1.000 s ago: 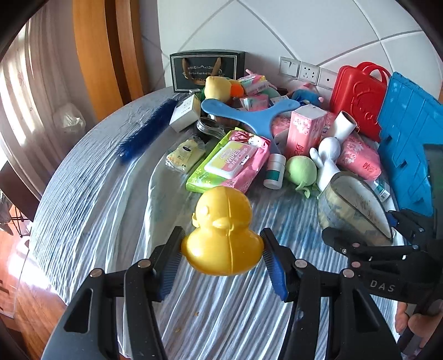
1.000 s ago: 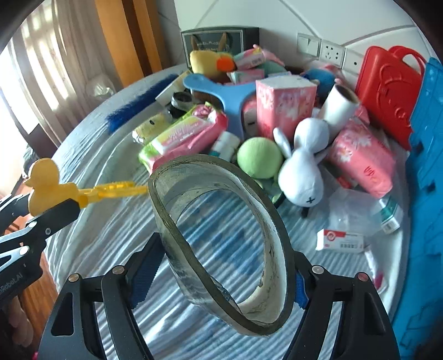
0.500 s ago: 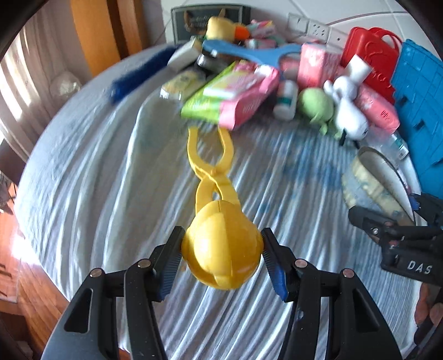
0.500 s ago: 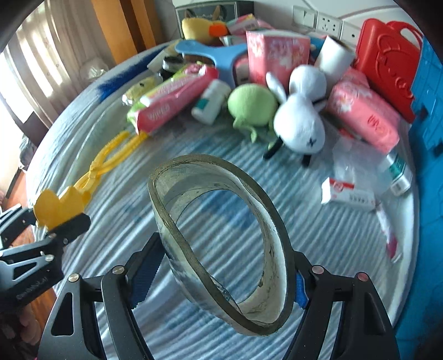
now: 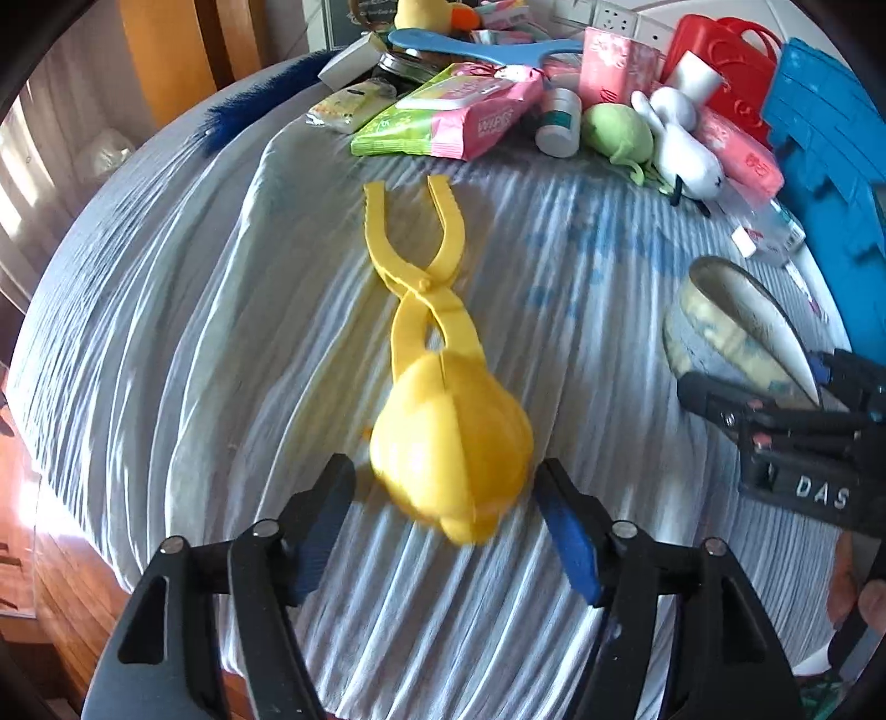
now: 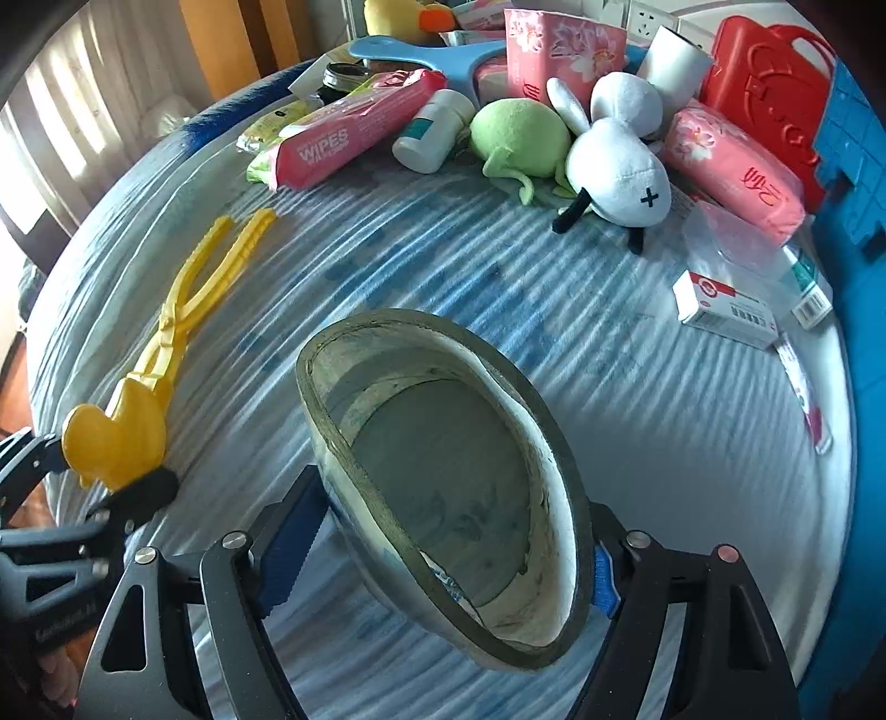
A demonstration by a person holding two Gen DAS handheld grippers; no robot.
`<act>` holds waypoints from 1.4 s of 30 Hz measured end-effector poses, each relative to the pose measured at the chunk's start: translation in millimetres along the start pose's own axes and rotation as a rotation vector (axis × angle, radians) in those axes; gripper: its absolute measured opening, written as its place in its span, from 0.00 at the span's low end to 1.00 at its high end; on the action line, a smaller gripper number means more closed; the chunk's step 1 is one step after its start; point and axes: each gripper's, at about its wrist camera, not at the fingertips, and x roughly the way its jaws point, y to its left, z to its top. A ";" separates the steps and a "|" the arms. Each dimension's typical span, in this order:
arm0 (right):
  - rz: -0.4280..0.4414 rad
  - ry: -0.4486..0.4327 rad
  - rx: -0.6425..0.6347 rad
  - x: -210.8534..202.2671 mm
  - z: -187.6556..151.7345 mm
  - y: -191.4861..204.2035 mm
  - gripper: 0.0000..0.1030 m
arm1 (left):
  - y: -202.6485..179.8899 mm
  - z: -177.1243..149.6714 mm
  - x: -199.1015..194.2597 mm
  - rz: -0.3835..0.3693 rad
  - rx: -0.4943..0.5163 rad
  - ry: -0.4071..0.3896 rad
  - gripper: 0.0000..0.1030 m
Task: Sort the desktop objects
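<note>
A yellow duck-shaped clamp toy [image 5: 446,437] lies on the striped cloth, its long handles pointing away toward the pile. My left gripper [image 5: 448,520] is open around the duck body, with a gap on both sides. The toy also shows in the right wrist view [image 6: 113,437] at the left. My right gripper [image 6: 432,548] is shut on a large grey tape roll [image 6: 443,476] and holds it just above the cloth. The tape roll shows at the right of the left wrist view [image 5: 731,332].
A pile stands at the back: pink wipes pack [image 6: 354,135], white bottle [image 6: 434,130], green plush [image 6: 518,138], white plush rabbit [image 6: 620,155], pink tissue box [image 6: 559,52]. A red case [image 6: 769,83] and blue crate [image 6: 853,166] stand at the right. A small white box [image 6: 725,310] lies nearby.
My left gripper lowered the duck toy onto the cloth and opened off it. The right gripper tilted down closer to the cloth, still holding the tape roll.
</note>
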 end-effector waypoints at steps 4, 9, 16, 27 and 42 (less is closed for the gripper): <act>-0.019 -0.009 0.020 -1.7 -3.1 2.8 0.78 | 1.6 3.5 -0.3 -0.017 -0.015 -0.011 0.65; -0.018 -0.008 0.044 0.5 -0.5 2.7 0.80 | 3.0 13.4 -4.6 -0.019 -0.012 -0.041 0.52; -0.002 -0.051 0.033 -25.4 13.9 3.0 0.76 | -15.4 51.4 -65.0 -0.015 0.044 -0.222 0.50; -0.032 -0.281 0.016 -127.4 82.1 -10.4 0.76 | -39.1 130.5 -130.4 -0.047 0.060 -0.381 0.00; -0.082 -0.142 0.260 -89.7 40.7 -42.9 0.76 | -13.3 121.7 -39.9 -0.154 0.153 -0.107 0.67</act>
